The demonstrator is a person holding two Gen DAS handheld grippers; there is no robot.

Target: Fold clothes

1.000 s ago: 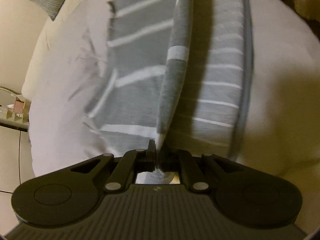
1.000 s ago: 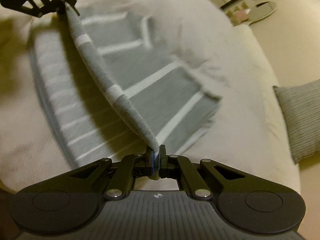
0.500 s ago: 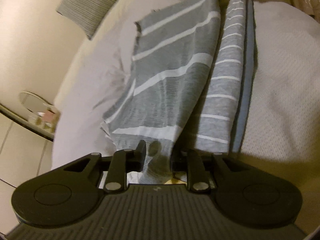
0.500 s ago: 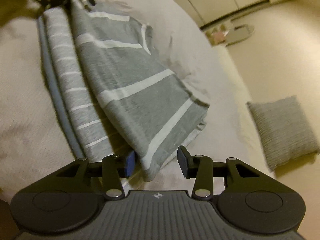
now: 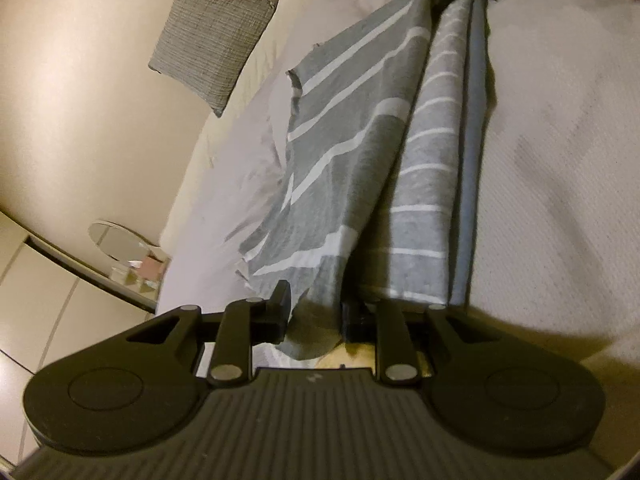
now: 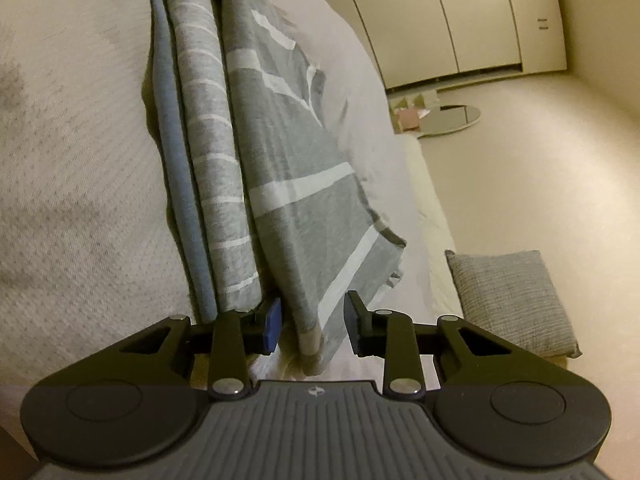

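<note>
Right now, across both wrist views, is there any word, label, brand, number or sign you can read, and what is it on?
No readable words or numbers in either view.
A small pale emblem on the left gripper body: a mark, not text.
The same emblem on the right gripper body: too small to read.
Striped garment: stripes only, no label visible.

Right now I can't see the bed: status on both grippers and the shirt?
Left gripper open, right gripper open. Striped shirt folded on bed, edge between both jaws. Nothing in the way.
</note>
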